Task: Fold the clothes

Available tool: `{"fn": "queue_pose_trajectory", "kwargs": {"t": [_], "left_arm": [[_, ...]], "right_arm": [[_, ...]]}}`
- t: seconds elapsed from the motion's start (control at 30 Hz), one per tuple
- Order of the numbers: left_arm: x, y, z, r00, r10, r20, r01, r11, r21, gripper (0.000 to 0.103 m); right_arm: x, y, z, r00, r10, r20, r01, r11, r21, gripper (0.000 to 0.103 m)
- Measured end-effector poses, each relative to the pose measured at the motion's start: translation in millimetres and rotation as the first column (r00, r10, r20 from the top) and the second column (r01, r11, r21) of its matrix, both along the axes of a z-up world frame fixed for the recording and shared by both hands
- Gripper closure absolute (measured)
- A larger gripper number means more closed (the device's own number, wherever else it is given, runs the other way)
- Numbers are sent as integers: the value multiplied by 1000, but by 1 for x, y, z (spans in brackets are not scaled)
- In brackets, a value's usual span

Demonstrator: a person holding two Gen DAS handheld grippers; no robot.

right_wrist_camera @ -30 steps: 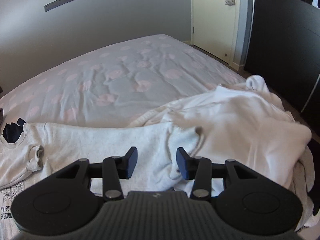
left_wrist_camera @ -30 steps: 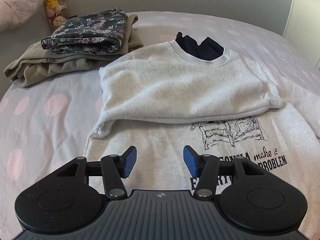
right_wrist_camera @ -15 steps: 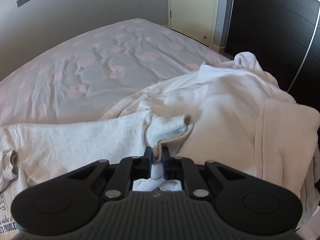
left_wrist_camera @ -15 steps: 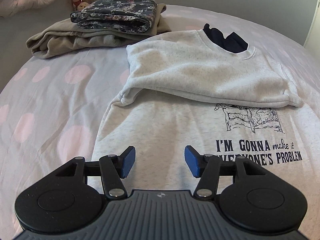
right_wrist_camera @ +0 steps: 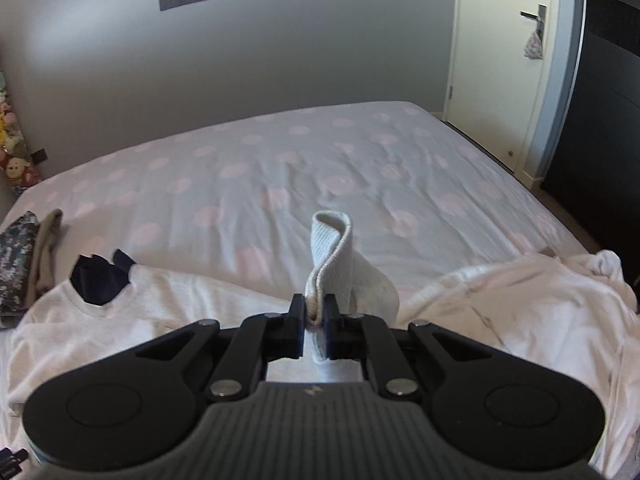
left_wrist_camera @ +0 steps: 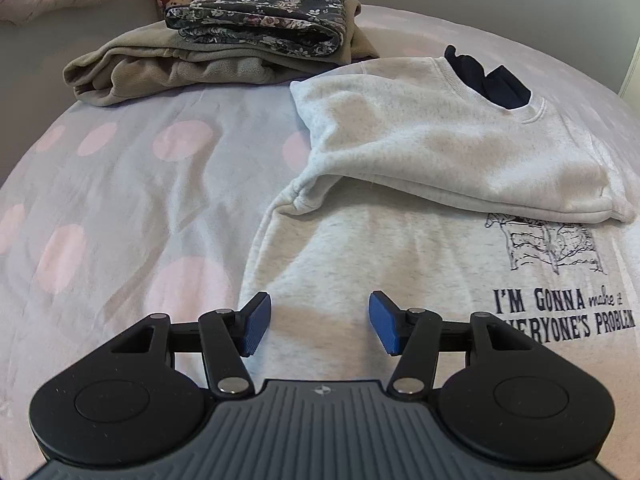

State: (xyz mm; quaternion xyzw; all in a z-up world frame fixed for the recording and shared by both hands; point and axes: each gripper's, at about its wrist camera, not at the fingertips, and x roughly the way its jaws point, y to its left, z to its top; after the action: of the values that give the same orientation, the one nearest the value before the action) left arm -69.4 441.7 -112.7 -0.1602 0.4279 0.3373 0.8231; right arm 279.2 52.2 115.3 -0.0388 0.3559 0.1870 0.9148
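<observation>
A light grey sweatshirt (left_wrist_camera: pixel 420 148) with black printed words lies flat on the dotted bed sheet (left_wrist_camera: pixel 132 184), one sleeve folded across its chest. My left gripper (left_wrist_camera: pixel 318 326) hovers open over the sweatshirt's lower left part, nothing between its blue pads (left_wrist_camera: pixel 256 330). In the right wrist view my right gripper (right_wrist_camera: pixel 314 320) is shut on the ribbed cuff (right_wrist_camera: pixel 330 248) of the other sleeve, which stands up above the jaws, lifted off the bed. The sweatshirt's body (right_wrist_camera: pixel 120 316) lies to the left below it.
Folded clothes, a dark floral piece (left_wrist_camera: pixel 260 20) on a beige one (left_wrist_camera: pixel 168 72), lie at the back left. A heap of white clothes (right_wrist_camera: pixel 532 312) lies at the right. Soft toys (right_wrist_camera: pixel 16 164) stand by the wall. A door (right_wrist_camera: pixel 504 80) and a dark wardrobe (right_wrist_camera: pixel 604 120) flank the bed's right edge.
My right gripper shut on the sleeve cuff and lifted it up and leftward, away from the white heap. My left gripper slid left and lower over the sweatshirt, still open.
</observation>
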Motion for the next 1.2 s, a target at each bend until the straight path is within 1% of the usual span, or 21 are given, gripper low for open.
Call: {"fn": "queue_pose_trajectory", "kwargs": {"t": [0.07,0.2,0.3,0.4,0.53,0.63,0.8,0.97,1.1,1.2], "left_arm": [[-1,5,0,1000,-3,-18,3,1000,21,50],[-4,19,1,1000,13,-5,-13,1000,4,50],[-5,26,0,1000,19,0,-19,1000,0,50],[-6,33,-1,999,30,10,-30,999,-16,50],[-8,41,-1,998,49,28,-48,998,-36,50],[-7,43,-2,998,47,30,-45,998,-34,50],[-5,47,-8,999,47,15,-46,998,-44,50],[-5,50,-11,999,53,3,-53,997,-49,50],[-5,52,-12,998,59,8,-58,996,-61,50],[-4,54,-13,998,65,12,-64,996,-64,50]], "right_arm": [[-3,28,12,999,38,8,-38,999,24,93],[-17,86,29,992,123,26,-124,991,54,93],[-30,128,36,979,202,36,-204,977,67,93],[-46,168,35,959,280,40,-282,956,78,93],[-65,208,20,931,365,14,-364,925,107,93],[-77,236,-3,906,423,-28,-416,900,128,93],[-94,273,-57,864,488,-124,-468,870,157,93],[-105,301,-117,830,509,-227,-483,860,165,93],[-112,314,-155,802,525,-285,-499,851,164,93],[-119,324,-178,780,545,-309,-522,838,160,93]]}}
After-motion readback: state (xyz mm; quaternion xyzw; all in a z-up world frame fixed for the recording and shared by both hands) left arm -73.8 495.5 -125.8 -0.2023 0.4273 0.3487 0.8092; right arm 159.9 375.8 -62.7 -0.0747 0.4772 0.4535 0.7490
